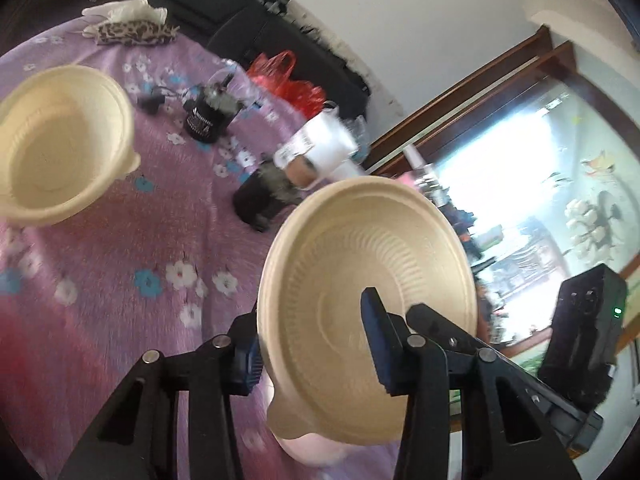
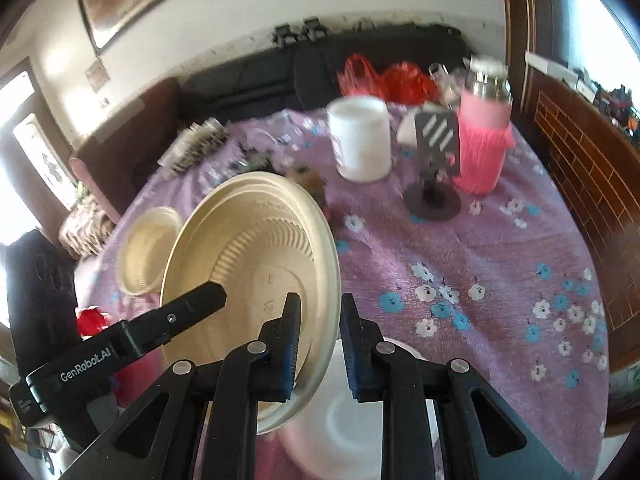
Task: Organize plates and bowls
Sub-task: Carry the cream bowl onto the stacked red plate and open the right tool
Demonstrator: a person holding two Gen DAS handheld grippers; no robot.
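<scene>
Plainly, the ribbed cream disposable bowl (image 1: 360, 248) hangs tilted above the purple flowered tablecloth (image 2: 480, 260), seemingly shared: the left gripper (image 1: 308, 332) is clamped across its wall and the right gripper (image 2: 320, 320) pinches its rim. If the hands pull unevenly, the thin rim may buckle or slip free. Count two cream bowls, the second cream bowl (image 1: 60, 148) well apart, and one white dish (image 2: 352, 420) underneath.

Cream ribbed plate (image 1: 368, 272) tilted on edge above the table, cream bowl (image 1: 60, 148) upright beyond
</scene>
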